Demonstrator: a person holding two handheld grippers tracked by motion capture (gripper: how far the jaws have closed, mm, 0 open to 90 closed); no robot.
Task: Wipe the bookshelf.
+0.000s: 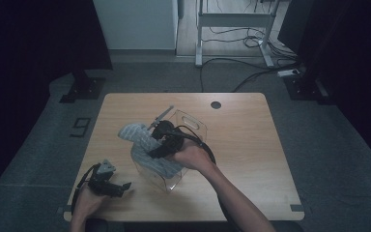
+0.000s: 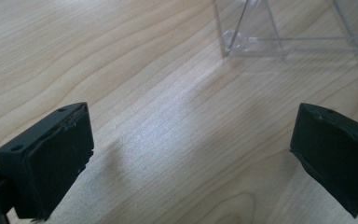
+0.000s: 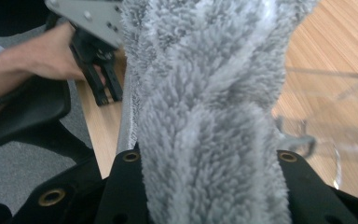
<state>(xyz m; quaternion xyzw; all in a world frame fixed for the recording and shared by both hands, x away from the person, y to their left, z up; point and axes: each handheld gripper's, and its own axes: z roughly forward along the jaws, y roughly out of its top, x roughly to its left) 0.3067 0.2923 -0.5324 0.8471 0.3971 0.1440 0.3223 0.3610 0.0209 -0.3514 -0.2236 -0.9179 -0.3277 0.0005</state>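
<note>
A grey fluffy cloth [image 1: 139,137] hangs from my right gripper [image 1: 160,145], which is shut on it above a clear plastic box [image 1: 193,122] at the middle of the table. The cloth's lower part lies inside the box. In the right gripper view the cloth [image 3: 205,107] runs up between the two black jaws of the right gripper [image 3: 205,186]. My left gripper [image 1: 124,186] rests low near the table's front left corner, open, with bare wood between its pads [image 2: 56,158]. A corner of the clear box [image 2: 279,42] lies ahead of it.
The wooden table [image 1: 251,145] has a round cable hole [image 1: 216,105] near its far edge. Grey floor surrounds it, with a desk frame and cables [image 1: 241,34] behind. The right gripper view also shows the other hand [image 3: 37,58] with the left gripper [image 3: 98,74].
</note>
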